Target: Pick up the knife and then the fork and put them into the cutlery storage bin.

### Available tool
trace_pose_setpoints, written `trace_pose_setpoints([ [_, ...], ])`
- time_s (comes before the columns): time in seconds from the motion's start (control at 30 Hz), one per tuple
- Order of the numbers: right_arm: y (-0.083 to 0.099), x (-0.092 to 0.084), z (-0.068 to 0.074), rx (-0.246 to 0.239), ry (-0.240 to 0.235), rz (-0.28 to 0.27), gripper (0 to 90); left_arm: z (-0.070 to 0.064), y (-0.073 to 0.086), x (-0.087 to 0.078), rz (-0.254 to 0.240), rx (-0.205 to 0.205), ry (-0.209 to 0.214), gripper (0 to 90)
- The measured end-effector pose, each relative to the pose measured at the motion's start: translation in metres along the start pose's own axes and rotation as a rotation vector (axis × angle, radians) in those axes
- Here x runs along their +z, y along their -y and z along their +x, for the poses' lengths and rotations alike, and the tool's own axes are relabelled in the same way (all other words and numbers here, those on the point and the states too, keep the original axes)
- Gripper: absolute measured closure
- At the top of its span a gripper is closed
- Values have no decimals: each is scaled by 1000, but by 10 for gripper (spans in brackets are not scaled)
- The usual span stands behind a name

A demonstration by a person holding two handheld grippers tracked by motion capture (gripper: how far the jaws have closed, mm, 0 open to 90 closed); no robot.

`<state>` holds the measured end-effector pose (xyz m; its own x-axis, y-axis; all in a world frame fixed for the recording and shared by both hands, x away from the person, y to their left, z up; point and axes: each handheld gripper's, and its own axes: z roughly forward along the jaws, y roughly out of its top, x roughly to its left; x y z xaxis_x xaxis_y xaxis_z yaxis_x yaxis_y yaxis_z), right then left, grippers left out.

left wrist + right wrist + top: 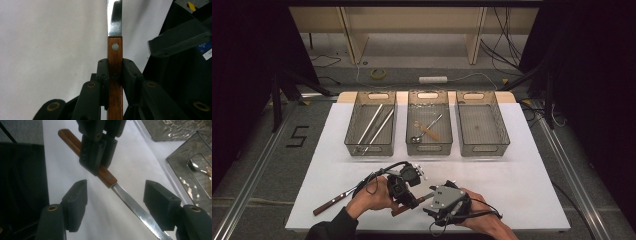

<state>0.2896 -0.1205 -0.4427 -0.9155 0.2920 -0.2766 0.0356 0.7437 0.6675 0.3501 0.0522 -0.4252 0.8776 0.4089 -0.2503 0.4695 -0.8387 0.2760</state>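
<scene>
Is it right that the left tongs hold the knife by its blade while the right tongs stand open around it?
Not quite: the left tongs grip the knife by its wooden handle, as the left gripper view shows. The right tongs do stand open around the blade.

L gripper (115, 72) clamped on knife (115, 57) handle — blade over white tabletop (50, 50).

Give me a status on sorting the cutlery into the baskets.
Done: two long metal pieces lie in the left basket and a spoon with other utensils in the middle basket.

In hand: the left gripper clamps a wooden-handled knife, its blade between the open right gripper.

Left: that knife, plus another knife on the table; the right basket looks empty.
</scene>
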Motion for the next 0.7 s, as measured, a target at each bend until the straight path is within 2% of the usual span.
trace_pose_setpoints([
  [0.13, -1, 5, 3, -48, 15, 17, 395, -2, -2, -1, 1, 6, 8, 761],
  [0.37, -1, 15, 8, -117, 15, 39, 454, -4, -5, 1, 15, 14, 16, 760],
  [0.43, -1, 15, 7, -172, 7, 59, 477, -5, -5, 1, 19, 17, 19, 760],
  [0.5, -1, 15, 8, -198, 28, 55, 504, -5, -6, 0, 28, 24, 21, 761],
  [0.6, -1, 16, 10, -216, 38, 66, 537, -5, -6, 0, 31, 26, 27, 761],
  [0.7, -1, 19, 13, -232, 26, 72, 563, -5, -7, 0, 29, 26, 29, 760],
])
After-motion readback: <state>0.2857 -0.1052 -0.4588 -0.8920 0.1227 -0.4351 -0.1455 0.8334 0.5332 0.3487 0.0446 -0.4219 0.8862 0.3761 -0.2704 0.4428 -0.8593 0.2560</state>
